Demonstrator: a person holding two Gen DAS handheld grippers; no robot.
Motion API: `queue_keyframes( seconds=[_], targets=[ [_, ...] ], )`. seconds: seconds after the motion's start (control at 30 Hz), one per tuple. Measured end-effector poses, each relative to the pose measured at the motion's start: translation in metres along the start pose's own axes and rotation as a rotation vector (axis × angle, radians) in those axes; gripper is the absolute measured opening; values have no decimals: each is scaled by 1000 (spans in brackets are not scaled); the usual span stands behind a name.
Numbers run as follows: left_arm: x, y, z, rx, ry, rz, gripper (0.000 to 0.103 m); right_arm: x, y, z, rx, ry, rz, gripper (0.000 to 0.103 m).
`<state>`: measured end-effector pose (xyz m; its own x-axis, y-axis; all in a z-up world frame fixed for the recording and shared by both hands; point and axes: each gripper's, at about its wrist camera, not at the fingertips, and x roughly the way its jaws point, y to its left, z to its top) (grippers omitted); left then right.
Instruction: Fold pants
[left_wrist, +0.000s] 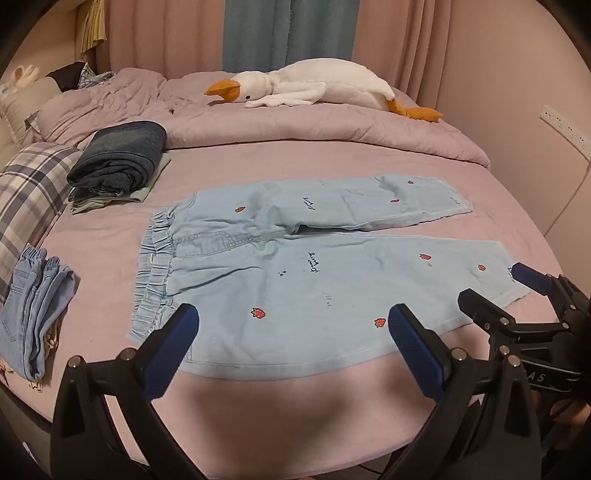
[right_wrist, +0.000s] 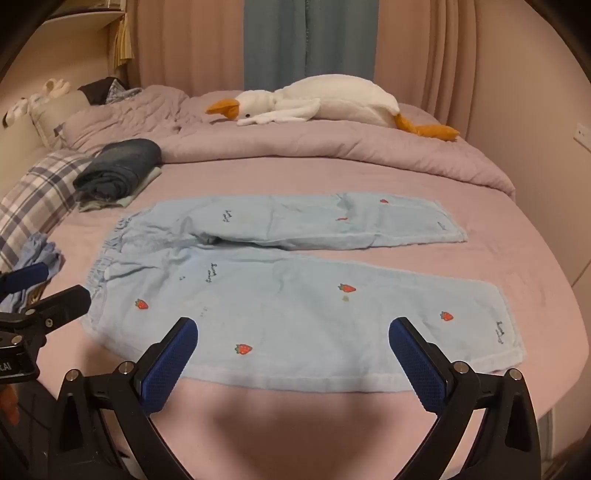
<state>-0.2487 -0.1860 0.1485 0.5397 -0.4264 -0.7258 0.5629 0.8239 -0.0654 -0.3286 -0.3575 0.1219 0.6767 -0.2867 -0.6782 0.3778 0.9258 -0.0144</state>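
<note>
Pants (left_wrist: 295, 266) flat on bed (left_wrist: 295, 162) (unfolded).

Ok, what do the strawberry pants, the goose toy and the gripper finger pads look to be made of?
Pants: light blue woven cotton or thin denim, matte; visible stitched seams, gathered elastic waist, strawberry motifs printed or embroidered.
Goose toy: plush, fuzzy white pile with orange beak and feet.
Finger pads: blue, finely dimpled, probably rubber or textured plastic, on black, likely plastic arms.

one pants (left_wrist: 295, 266), one goose (left_wrist: 317, 86), two grippers (left_wrist: 291, 332)
</note>
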Motion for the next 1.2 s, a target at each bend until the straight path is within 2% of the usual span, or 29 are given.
queue_keyframes(
  seconds=[1.2],
  targets=[
    [-1, -4, -3, 6, 3, -16, 103, -5, -4, 1, 17, 0, 5, 103]
  ],
)
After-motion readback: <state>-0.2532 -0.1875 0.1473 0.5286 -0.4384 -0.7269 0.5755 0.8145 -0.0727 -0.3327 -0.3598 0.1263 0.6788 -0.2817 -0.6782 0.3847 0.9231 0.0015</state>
